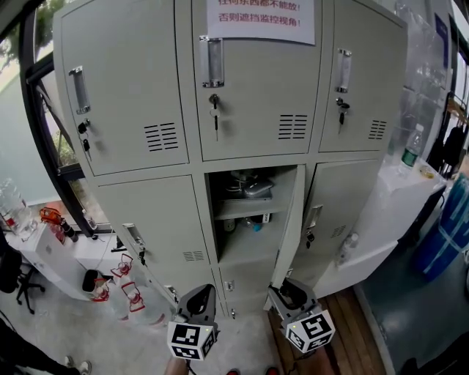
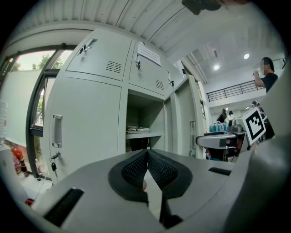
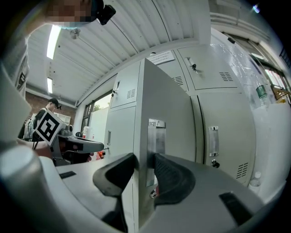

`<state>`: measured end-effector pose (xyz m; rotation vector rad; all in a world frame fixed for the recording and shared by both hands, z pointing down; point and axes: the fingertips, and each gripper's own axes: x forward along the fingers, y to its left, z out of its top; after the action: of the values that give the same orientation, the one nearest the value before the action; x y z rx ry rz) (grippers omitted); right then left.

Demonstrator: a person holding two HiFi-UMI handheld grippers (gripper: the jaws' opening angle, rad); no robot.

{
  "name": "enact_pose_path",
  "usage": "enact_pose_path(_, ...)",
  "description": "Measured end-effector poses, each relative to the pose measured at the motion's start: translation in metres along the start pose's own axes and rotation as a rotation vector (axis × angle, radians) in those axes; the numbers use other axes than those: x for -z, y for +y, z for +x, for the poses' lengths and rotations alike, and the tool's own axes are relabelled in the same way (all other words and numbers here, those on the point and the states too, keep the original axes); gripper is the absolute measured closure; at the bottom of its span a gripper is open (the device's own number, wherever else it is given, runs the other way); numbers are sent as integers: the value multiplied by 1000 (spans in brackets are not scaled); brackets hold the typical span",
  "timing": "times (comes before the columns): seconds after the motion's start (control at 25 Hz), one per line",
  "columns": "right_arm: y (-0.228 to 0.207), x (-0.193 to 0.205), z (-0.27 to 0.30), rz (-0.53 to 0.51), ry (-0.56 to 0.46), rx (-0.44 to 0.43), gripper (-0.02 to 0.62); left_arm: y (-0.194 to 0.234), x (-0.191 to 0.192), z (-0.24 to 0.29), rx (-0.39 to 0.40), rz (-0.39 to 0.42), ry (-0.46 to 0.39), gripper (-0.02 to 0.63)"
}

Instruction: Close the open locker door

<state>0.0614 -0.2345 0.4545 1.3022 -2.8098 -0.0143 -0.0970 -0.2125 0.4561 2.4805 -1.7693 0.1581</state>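
White paper notice w/ red print [image 1: 260,18] taped on top-centre locker front. Small key [image 1: 215,110] hangs in that locker's lock. Grey clutter [image 1: 249,187] on upper shelf inside the open compartment. R side: clear plastic bottle w/ green label [image 1: 412,146] upright on low white cabinet [image 1: 399,209]; blue translucent containers [image 1: 448,231] just beyond it. L side: black swivel chair [image 1: 11,272], red-handled bits [image 1: 50,215] on white tabletop [image 1: 44,253]. Person in dark top [image 2: 267,78] stands in background.

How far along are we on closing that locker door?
Done: the right tool grips the door by its edge. In hand: only that grip. To do: the door stands wide open off its compartment; swing it flush. The left tool is shut, empty.
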Motion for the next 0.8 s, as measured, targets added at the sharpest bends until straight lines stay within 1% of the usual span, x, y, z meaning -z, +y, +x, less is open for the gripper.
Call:
enact_pose_path(0.24,14,-1,21,3,-4,7,449,24,-4,-1,3,21,-12,584)
enact_pose_path(0.36,20,-2,32,4,-1,14,451,39,-6,-3,-4,18,-18,584)
enact_pose_path(0.64,29,-4,54,1,-12,47,453,66,-6,-6,-4,16,-24,584)
enact_pose_path(0.8,32,-3,63,6,-12,72,453,75,-5,-6,10,13,-19,584)
